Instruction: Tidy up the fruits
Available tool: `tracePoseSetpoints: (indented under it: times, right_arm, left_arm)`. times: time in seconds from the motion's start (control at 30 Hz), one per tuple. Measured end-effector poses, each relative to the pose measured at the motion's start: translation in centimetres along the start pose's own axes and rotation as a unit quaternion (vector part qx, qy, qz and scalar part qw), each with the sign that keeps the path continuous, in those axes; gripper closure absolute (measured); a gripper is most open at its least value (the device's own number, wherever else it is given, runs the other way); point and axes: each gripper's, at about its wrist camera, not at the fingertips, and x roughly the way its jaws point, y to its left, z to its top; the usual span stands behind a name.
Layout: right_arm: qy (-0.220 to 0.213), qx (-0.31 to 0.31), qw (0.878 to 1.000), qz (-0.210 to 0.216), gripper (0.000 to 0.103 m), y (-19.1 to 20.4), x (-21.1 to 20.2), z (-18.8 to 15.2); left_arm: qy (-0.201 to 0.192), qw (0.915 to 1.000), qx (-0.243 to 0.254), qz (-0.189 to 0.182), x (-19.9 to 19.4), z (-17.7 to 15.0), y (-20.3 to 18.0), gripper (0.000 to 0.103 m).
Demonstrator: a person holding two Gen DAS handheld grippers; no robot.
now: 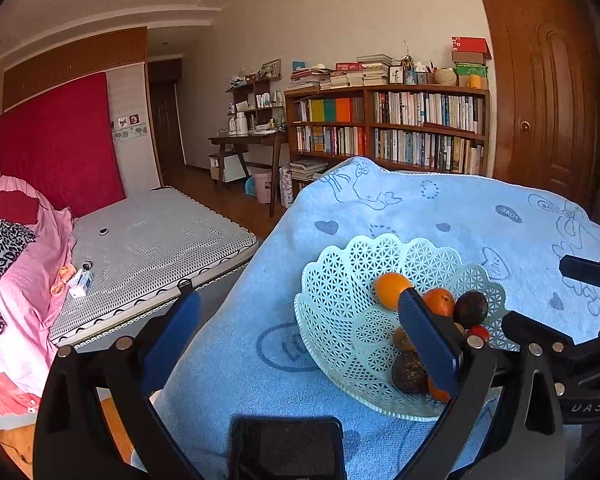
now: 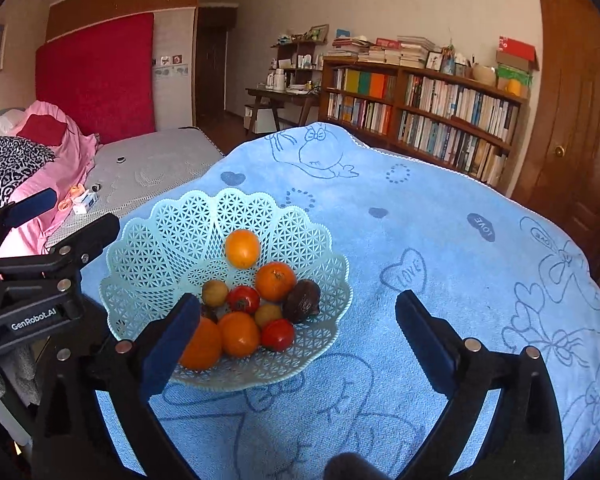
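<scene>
Right claw (image 2: 296,332): jaws wide apart, holding nothing. Its blue pads (image 2: 424,340) hang above the towel at the near edge of the scene.
Left claw (image 1: 300,332): jaws also wide apart, holding nothing. It sits to the left of the right claw, just beside the basket's left rim.
Towel (image 2: 440,240): light blue, printed with hearts and cartoon outlines. It spreads under both claws and runs ahead of them to a rounded far edge.
Basket (image 2: 180,232): pale green plastic lattice with a scalloped rim, resting on the towel. It lies ahead and to the left of the right claw, whose left pad overlaps its near rim. Seen from the left claw, it lies ahead and to the right, behind that claw's right pad.
Fruit: all of it lies inside the basket, mostly bunched toward the side nearest the claws.
Oranges (image 2: 240,334): two lie nearest, by the right claw's left pad, a third (image 2: 275,281) behind them, and a fourth (image 2: 242,248) alone farther back.
Tomatoes (image 2: 277,334): two red ones, among the oranges.
Small tan fruits (image 2: 215,293): two, in the middle of the bunch.
Dark fruit (image 2: 302,301): brown and wrinkled, at the right of the bunch.
Bed (image 2: 152,168): beyond the basket to the left, with pink bedding.
Bookcase (image 2: 420,108): far ahead against the wall, full of books.
Door (image 2: 576,112): wooden, far right.
</scene>
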Motion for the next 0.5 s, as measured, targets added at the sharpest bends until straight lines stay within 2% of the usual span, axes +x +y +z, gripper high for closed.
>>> tracePoseSetpoints:
  times: [0.17, 0.33, 0.5]
  right_arm:
    - [0.021, 0.031, 0.999, 0.032, 0.005, -0.8, -0.9, -0.6]
    - [0.010, 0.031, 0.999, 0.014, 0.005, -0.9, -1.8, -0.9]
    - [0.015, 0.000, 1.000, -0.007, 0.005, 0.0, -1.9, -1.6]
  left_arm:
    - [-0.006, 0.9999, 0.010, 0.007, -0.9, -0.2, -0.5, 0.003]
    - [-0.010, 0.9996, 0.020, 0.016, -1.7, -0.5, -0.9, 0.003]
    - [-0.009, 0.9995, 0.025, 0.017, -2.1, -0.8, -1.2, 0.003]
